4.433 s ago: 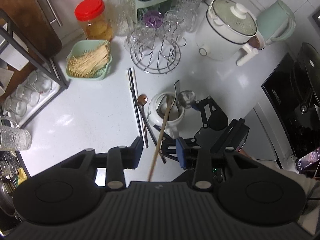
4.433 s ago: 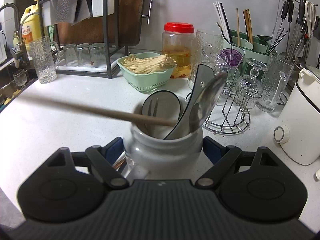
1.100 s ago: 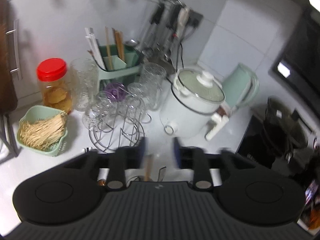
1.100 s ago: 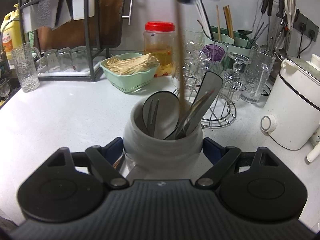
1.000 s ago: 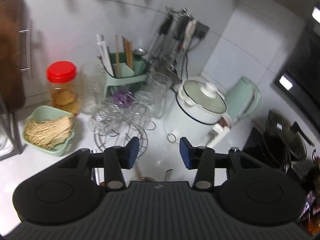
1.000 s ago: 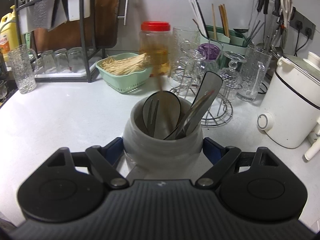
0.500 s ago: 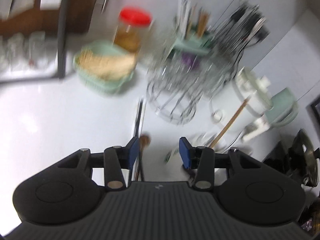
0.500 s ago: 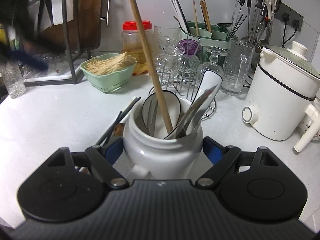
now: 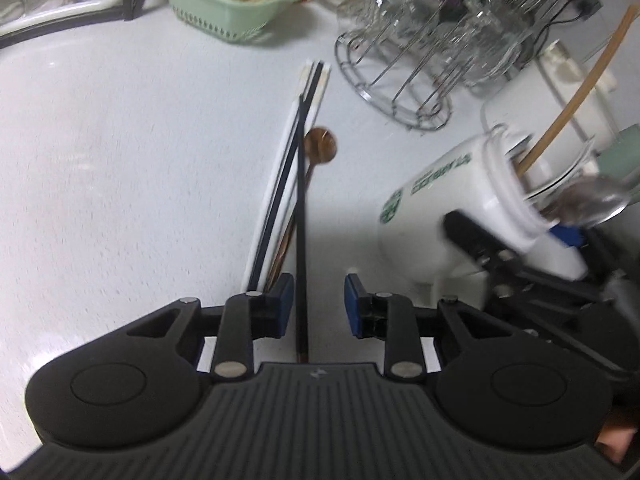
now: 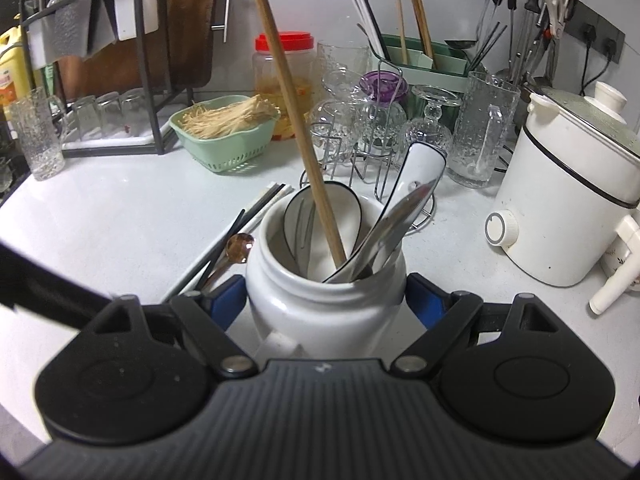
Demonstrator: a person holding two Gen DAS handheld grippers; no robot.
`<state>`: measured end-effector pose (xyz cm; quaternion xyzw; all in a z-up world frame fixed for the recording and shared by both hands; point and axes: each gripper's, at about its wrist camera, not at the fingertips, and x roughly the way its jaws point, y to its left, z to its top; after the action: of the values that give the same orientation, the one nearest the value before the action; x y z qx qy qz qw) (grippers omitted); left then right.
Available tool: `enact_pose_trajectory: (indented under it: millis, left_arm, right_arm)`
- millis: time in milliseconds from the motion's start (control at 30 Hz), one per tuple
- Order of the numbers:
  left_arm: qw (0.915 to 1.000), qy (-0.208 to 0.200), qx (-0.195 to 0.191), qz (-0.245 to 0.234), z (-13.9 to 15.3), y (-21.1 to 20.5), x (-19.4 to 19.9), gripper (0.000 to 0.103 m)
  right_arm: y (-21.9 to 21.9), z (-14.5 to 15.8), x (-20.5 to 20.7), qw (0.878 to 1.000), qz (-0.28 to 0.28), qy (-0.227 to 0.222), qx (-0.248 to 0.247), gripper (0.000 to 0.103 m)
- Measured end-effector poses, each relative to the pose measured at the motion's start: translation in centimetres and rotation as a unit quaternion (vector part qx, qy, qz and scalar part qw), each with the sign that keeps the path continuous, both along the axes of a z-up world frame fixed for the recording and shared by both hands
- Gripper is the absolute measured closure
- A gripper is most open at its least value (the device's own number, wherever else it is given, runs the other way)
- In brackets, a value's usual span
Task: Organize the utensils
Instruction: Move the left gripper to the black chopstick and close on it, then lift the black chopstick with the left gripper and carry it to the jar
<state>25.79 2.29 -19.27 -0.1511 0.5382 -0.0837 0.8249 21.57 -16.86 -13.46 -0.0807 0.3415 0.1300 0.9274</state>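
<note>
While our left gripper (image 9: 314,300) closes around one dark chopstick (image 9: 301,216) on the counter (image 9: 120,160) (pads not yet touching), its crossed neighbours (image 9: 280,176) could drag along. Our right gripper (image 10: 326,300) clamps the white jar (image 10: 324,304); a bump might tip it.

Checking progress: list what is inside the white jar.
In the jar: a wooden stick, a fork, a ceramic spoon and a metal spoon. Their lower ends are hidden.
</note>
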Motion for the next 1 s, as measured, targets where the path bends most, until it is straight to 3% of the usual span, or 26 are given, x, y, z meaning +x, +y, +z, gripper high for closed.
enact_pose_trajectory:
  millis: [67, 167, 333, 400, 633, 1000]
  left_arm:
    - [1.0000, 0.003, 0.001, 0.006, -0.6, -0.6, -0.1, 0.078]
    - [0.9991, -0.004, 0.040, 0.009, -1.0, -1.8, -0.5, 0.079]
    - [0.9971, -0.016, 0.069, 0.029, -1.2, -2.6, -0.6, 0.083]
    - [0.9963, -0.018, 0.078, 0.033, -1.2, -2.8, -0.4, 0.096]
    - [0.9966, -0.016, 0.064, 0.049, -0.5, -2.1, -1.8, 0.096]
    - [0.9985, 0.027, 0.034, 0.034, 0.2, -0.8, -8.9, 0.096]
  right_arm:
    - [-0.3, 0.0, 0.0, 1.000, 0.011, 0.000, 0.000, 0.015]
    - [-0.8, 0.0, -0.1, 1.000, 0.028, -0.001, 0.001, 0.015]
    - [-1.3, 0.0, -0.1, 0.999, 0.052, -0.003, 0.000, 0.015]
    - [-1.5, 0.0, -0.1, 0.998, 0.059, -0.004, -0.001, 0.015]
    - [-1.8, 0.1, -0.1, 0.997, 0.074, -0.002, -0.001, 0.015]
    - [-0.9, 0.0, -0.2, 0.996, 0.093, -0.004, 0.001, 0.014]
